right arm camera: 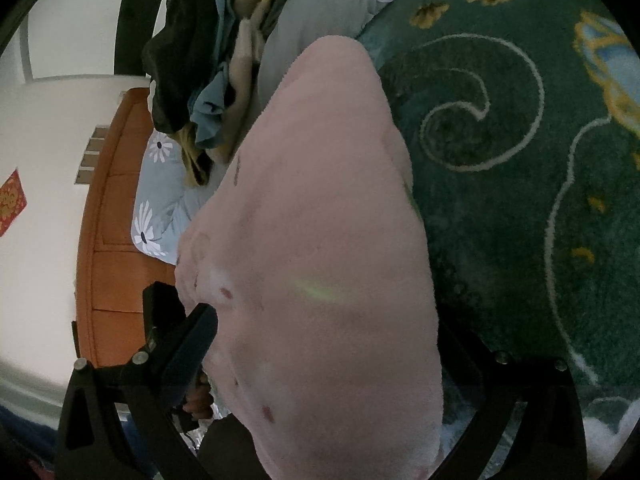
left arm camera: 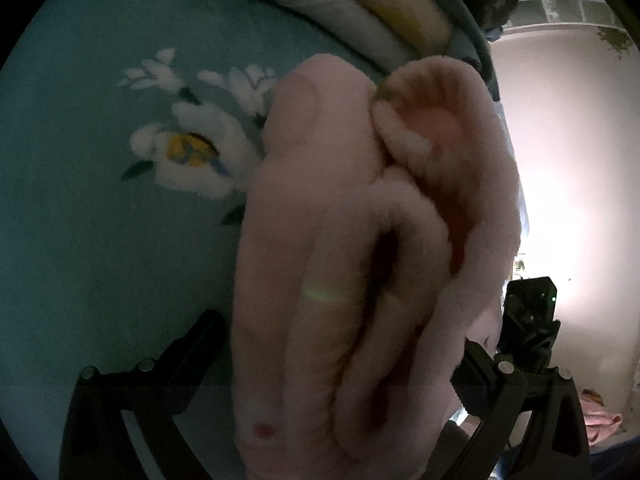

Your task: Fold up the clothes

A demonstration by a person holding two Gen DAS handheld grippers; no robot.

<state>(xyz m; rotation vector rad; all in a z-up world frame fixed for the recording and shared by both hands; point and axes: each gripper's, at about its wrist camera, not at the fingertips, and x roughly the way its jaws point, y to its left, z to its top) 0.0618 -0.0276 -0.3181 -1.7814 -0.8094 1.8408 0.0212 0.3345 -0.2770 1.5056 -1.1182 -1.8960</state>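
Here, left gripper (left arm camera: 340,340): jaws spread apart, pink fleece (left arm camera: 360,240) bunched thick between them, filling the gap; gripped or merely lying between, not discernible. Left finger (left arm camera: 192,344) clear of the cloth edge at its visible part, right finger (left arm camera: 480,364) pressed against or just beside the folds. Fleece rolled into several fat folds, one cuff-like opening facing the camera, small red spot near the lower edge. Lifted close to the lens, blurred.

Right gripper (right arm camera: 328,344): jaws likewise wide, same pink fleece (right arm camera: 320,240) draped over and between them as a broad smooth sheet with a few red spots. Left finger (right arm camera: 188,340) at the cloth's edge, right finger hidden under the fabric. Clamped or not: cannot tell.

Outward, left view: teal blanket (left arm camera: 100,220) with a white flower (left arm camera: 192,156), yellow-centred, beneath and left of the fleece. Folded white and yellow bedding (left arm camera: 380,4) along the top. Other gripper (left arm camera: 528,320) visible at right, just past the fleece, against a bright pale wall (left arm camera: 568,160). Pink cloth (left arm camera: 600,420) lying low at far right.

Outward, right view: dark green rug-like cover (right arm camera: 500,200) with pale swirls and yellow flowers, right of the fleece. Heap of clothes (right arm camera: 208,72), black, blue and tan, above left, resting on a grey-blue quilt (right arm camera: 160,208) with white daisies. Orange headboard (right arm camera: 108,220) beyond, white wall (right arm camera: 40,160) with a red paper (right arm camera: 10,204) at far left.
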